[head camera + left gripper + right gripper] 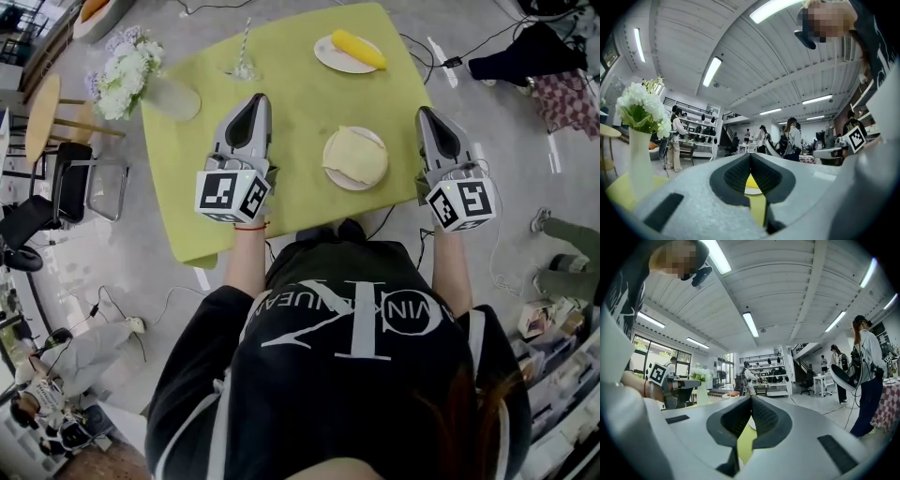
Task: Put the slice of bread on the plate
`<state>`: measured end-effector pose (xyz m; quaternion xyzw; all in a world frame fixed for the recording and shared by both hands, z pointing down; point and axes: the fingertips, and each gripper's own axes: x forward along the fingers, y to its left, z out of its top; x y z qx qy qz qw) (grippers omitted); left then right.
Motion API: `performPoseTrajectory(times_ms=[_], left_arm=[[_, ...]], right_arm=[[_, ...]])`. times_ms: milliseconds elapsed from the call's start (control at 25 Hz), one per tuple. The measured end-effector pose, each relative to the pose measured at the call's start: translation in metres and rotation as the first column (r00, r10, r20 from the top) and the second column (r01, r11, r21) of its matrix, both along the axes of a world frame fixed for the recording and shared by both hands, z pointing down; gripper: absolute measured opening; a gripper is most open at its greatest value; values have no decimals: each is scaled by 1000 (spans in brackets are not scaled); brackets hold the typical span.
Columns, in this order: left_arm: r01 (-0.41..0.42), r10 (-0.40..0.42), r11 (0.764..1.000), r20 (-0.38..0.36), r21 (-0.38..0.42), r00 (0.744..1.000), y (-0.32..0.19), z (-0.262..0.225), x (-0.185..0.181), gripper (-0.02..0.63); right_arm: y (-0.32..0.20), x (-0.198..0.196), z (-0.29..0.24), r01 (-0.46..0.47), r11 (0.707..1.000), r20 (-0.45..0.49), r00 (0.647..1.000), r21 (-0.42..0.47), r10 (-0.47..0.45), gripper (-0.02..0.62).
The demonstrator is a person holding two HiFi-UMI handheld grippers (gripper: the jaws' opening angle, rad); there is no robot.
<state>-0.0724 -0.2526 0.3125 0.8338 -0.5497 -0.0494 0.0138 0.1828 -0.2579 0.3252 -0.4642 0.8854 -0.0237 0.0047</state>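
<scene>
The green table [300, 103] carries two white plates [323, 53] [374, 137], one slice of bread [354, 156], one corn cob [359, 49], one stemmed glass [244, 67] with one straw [247, 33], and one vase of white flowers [174, 99].

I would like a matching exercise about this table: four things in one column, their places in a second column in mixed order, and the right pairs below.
Things:
1. bread
2. yellow food
3. flowers
4. straw

Places:
A. in the glass
B. on the far plate
C. in the vase
D. on the near plate

Right pairs: 1-D, 2-B, 3-C, 4-A
</scene>
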Motion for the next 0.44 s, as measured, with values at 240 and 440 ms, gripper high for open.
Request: performPoseTrajectory(times_ms=[240,440], left_arm=[[7,-7,1000,0,7,1000,-3,-2,-3,11],[12,-12,1000,0,9,1000,-5,-4,-5,11]], right_arm=[[-4,-4,-1,9,1000,7,1000,1,-9,2],[-6,-5,-2,12,1000,11,1000,-2,-12,2]])
